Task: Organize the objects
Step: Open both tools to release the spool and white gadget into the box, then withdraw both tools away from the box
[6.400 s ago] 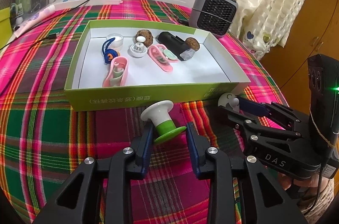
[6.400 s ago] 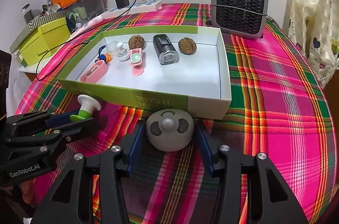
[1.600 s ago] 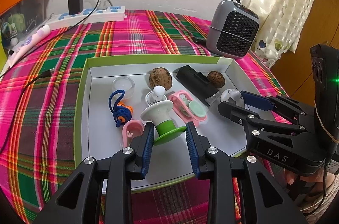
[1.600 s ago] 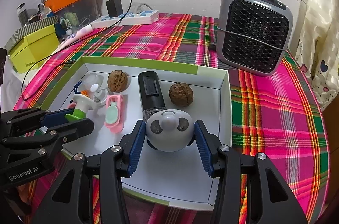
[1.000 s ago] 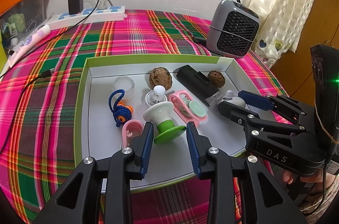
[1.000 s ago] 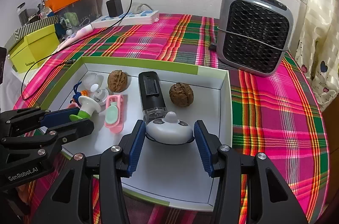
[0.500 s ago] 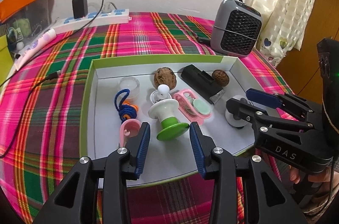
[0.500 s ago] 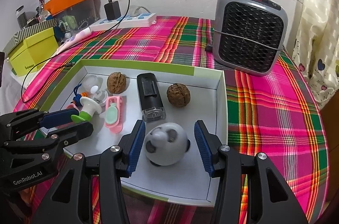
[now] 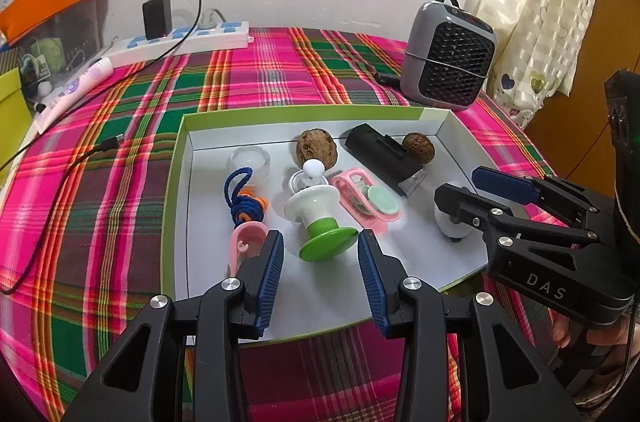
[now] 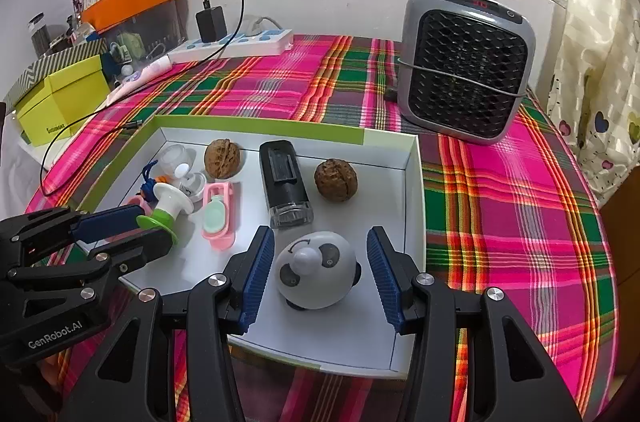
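Note:
A green-rimmed white box (image 9: 176, 182) lies on the plaid cloth. Inside it, a white-and-green spool-shaped toy (image 9: 316, 218) lies tilted on the floor between the fingers of my left gripper (image 9: 320, 242), which is open with a gap on each side. A round white panda toy (image 10: 316, 270) rests on the box floor between the blue pads of my right gripper (image 10: 320, 238), also open and clear of it. In the left wrist view the right gripper (image 9: 460, 184) partly hides the panda toy (image 9: 450, 226). The right wrist view shows the left gripper (image 10: 156, 222) at the spool toy (image 10: 170, 202).
The box also holds two walnuts (image 10: 222, 158), a black device (image 10: 282, 178), pink clips (image 10: 218, 214), a blue cord (image 9: 240, 198) and a clear cup (image 9: 250, 162). A grey heater (image 10: 466, 62) stands behind on the right. A power strip (image 9: 180, 40) and a cable lie at the back left, next to a yellow box (image 10: 60, 98).
Both toys were held over the box; they now rest on its floor. The left jaws widened off the spool toy. The panda toy left the right pads and settled.

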`<state>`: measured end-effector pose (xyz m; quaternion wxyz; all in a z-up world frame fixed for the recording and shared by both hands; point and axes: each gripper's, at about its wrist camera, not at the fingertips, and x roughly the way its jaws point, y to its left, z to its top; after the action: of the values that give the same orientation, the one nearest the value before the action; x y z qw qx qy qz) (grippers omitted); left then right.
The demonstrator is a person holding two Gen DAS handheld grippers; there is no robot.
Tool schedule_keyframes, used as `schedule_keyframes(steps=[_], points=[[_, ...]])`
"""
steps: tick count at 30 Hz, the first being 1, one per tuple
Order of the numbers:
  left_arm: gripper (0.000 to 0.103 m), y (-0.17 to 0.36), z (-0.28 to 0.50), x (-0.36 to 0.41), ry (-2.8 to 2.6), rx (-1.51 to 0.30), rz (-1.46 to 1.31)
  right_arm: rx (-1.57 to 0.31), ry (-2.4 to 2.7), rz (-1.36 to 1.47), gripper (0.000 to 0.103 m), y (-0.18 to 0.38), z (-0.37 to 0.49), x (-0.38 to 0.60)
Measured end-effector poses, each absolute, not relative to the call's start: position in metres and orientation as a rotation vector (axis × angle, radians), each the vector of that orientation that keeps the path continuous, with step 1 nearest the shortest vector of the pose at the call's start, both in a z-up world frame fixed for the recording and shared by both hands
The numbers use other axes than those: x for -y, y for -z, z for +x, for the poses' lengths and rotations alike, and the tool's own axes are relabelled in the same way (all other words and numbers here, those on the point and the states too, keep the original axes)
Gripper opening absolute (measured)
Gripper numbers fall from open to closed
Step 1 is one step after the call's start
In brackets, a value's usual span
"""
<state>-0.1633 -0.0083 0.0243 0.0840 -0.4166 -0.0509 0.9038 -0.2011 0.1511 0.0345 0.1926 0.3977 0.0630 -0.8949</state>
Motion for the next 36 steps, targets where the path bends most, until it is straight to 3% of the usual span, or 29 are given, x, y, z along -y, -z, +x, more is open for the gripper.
schedule_keyframes(steps=[23,36], points=[[0.037,-0.048,-0.09,0.008,-2.891,0.063,-1.15,-0.119,2.552,1.04,0.049,-0.058,-0.134,-0.157],[0.037,-0.014,-0.057,-0.006,-2.858,0.054,-1.275,-0.128,2.561,1.153,0.05,-0.032,-0.095,-0.162]])
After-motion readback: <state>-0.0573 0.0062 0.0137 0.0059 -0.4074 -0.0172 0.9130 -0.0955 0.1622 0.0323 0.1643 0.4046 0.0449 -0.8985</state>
